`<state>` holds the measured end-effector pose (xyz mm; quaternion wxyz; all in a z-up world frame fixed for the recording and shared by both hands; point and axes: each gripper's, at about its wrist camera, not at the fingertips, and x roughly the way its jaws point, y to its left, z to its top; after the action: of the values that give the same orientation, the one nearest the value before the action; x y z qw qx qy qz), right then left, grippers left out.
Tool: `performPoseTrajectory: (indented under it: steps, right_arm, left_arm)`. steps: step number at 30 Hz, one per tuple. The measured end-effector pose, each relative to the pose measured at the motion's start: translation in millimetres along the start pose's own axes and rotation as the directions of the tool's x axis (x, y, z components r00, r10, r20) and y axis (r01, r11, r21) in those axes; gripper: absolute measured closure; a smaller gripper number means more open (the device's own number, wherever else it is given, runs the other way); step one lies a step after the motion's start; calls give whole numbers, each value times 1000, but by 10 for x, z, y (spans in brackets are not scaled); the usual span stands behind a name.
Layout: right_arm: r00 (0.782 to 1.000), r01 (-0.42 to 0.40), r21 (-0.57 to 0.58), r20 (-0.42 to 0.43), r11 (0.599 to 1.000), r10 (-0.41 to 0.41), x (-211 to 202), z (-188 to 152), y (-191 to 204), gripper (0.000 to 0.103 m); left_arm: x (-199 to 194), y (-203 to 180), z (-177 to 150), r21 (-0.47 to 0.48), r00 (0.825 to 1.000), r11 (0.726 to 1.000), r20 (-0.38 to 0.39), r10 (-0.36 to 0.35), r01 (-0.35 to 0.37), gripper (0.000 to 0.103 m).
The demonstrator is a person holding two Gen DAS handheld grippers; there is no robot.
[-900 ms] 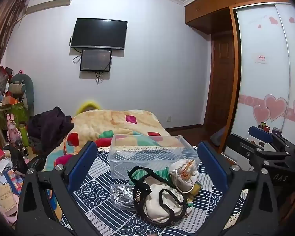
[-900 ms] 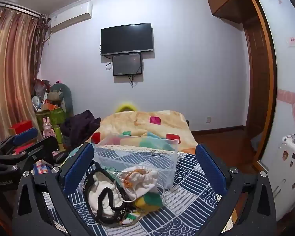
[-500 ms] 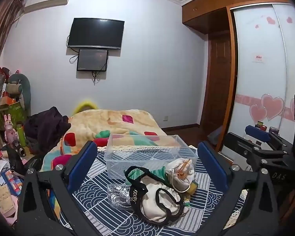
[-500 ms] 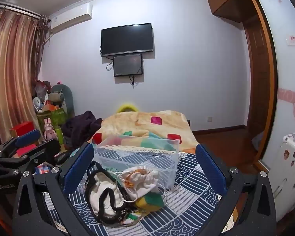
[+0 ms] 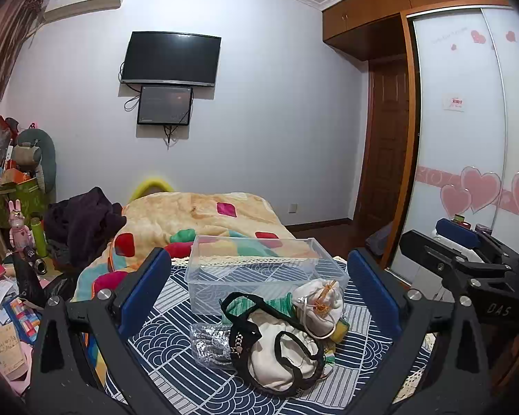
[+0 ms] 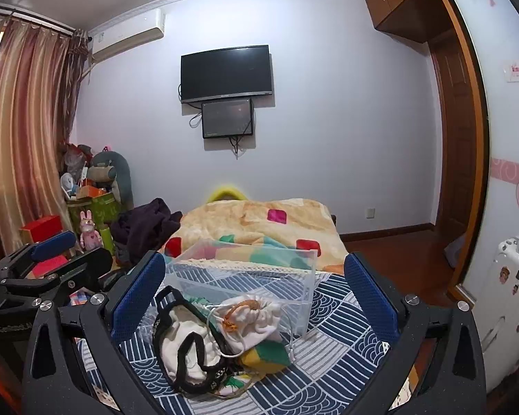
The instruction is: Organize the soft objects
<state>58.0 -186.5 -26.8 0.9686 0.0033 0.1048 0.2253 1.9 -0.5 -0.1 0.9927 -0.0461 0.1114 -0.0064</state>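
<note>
A pile of soft things lies on a blue patterned cloth (image 5: 176,363): a cream bag with black straps (image 5: 280,356), a white drawstring pouch (image 5: 320,302), a silver sequin pouch (image 5: 209,344) and green and yellow fabric (image 6: 264,354). An empty clear plastic box (image 5: 259,269) stands just behind the pile. My left gripper (image 5: 259,294) is open and empty, held above the pile. My right gripper (image 6: 256,297) is open and empty, over the pile from the right; the cream bag (image 6: 183,349) and white pouch (image 6: 252,318) show between its fingers.
A bed with a yellow patched blanket (image 5: 197,218) lies beyond the box, with dark clothing (image 5: 83,221) on its left. Cluttered shelves and toys (image 5: 14,207) stand at left. A wardrobe with heart stickers (image 5: 467,173) and a door (image 5: 384,180) are at right.
Both grippers have drifted slightly; the left view shifted a little so the scene sits lower and more to the right. Nothing was grasped or moved.
</note>
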Motion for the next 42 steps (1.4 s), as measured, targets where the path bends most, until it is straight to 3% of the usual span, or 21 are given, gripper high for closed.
performPoseTrajectory:
  steps: [42]
  right_arm:
    - [1000,-3,1,8,1000,3,-41,29,11,0]
  left_arm:
    - [-48,-7,25,-4,1000,1000,6,3,-3,0]
